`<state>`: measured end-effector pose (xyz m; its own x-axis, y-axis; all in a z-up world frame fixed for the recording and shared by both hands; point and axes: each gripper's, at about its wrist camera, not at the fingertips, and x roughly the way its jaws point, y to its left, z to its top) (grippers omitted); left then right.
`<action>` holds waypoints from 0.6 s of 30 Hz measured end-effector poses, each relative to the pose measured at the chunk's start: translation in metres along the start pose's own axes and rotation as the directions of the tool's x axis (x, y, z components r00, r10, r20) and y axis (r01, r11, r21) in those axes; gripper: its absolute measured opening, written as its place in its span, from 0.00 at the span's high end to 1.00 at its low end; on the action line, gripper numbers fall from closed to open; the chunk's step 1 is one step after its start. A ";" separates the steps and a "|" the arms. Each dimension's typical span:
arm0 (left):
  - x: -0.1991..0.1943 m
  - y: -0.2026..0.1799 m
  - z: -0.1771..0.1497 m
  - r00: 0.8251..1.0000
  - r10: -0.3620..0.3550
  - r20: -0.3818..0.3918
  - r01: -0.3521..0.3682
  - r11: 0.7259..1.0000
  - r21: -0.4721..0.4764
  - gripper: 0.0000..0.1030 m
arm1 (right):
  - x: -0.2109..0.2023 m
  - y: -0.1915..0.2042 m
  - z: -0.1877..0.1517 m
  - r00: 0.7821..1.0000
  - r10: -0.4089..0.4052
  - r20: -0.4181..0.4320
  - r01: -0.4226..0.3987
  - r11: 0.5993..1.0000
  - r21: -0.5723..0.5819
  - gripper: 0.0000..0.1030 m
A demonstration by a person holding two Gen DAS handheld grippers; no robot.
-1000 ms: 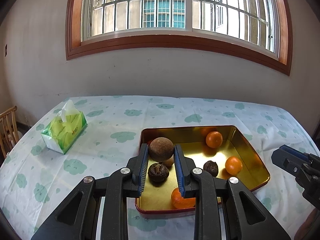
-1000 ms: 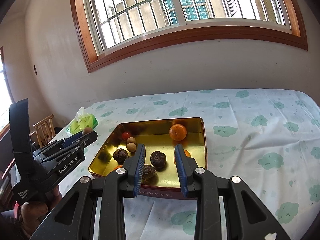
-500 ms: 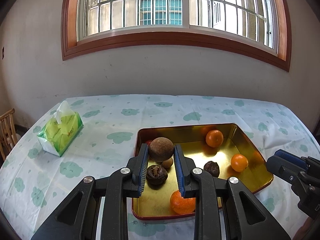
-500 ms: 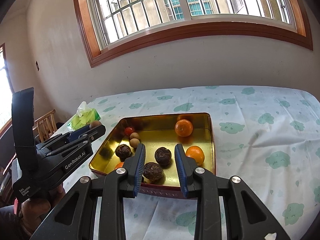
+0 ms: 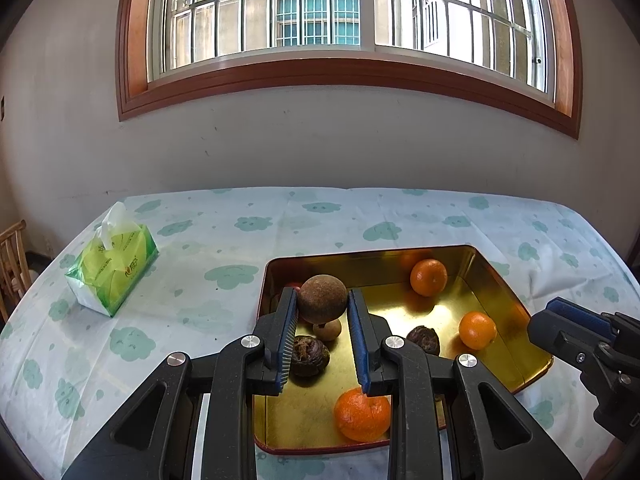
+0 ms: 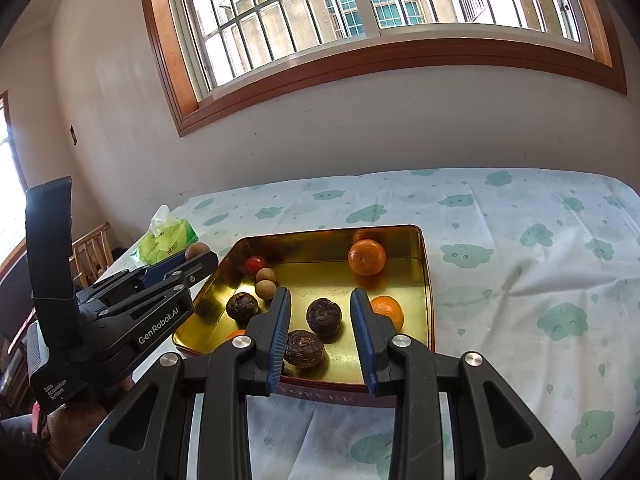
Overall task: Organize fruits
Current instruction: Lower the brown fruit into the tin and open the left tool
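Brown fruit clamped between left fingers

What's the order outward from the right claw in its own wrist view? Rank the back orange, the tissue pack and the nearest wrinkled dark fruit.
From the right claw:
1. Wrinkled dark fruit, at the near edge of the tray, beside the claw's left finger.
2. Back orange, by the tray's far wall.
3. Tissue pack, beyond the tray, far left.
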<state>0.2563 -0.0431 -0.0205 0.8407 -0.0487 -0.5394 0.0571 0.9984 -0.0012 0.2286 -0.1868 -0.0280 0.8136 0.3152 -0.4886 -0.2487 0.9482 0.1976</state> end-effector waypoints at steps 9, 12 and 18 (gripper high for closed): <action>0.012 -0.002 -0.001 1.000 0.001 -0.016 -0.001 1.000 0.001 0.75 | 0.009 0.001 0.000 1.000 0.006 -0.008 -0.006 1.000 0.001 0.68; 0.015 -0.002 -0.001 1.000 -0.002 -0.016 0.002 1.000 0.004 0.75 | 0.012 0.000 0.001 1.000 0.004 -0.007 -0.004 1.000 0.006 0.66; 0.016 -0.001 0.000 1.000 -0.002 -0.016 0.002 1.000 0.002 0.75 | 0.016 -0.002 0.001 1.000 0.004 -0.009 -0.004 1.000 0.008 0.63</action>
<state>0.2698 -0.0452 -0.0296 0.8317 -0.0505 -0.5530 0.0602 0.9982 -0.0007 0.2430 -0.1834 -0.0350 0.8076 0.3197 -0.4956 -0.2478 0.9465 0.2067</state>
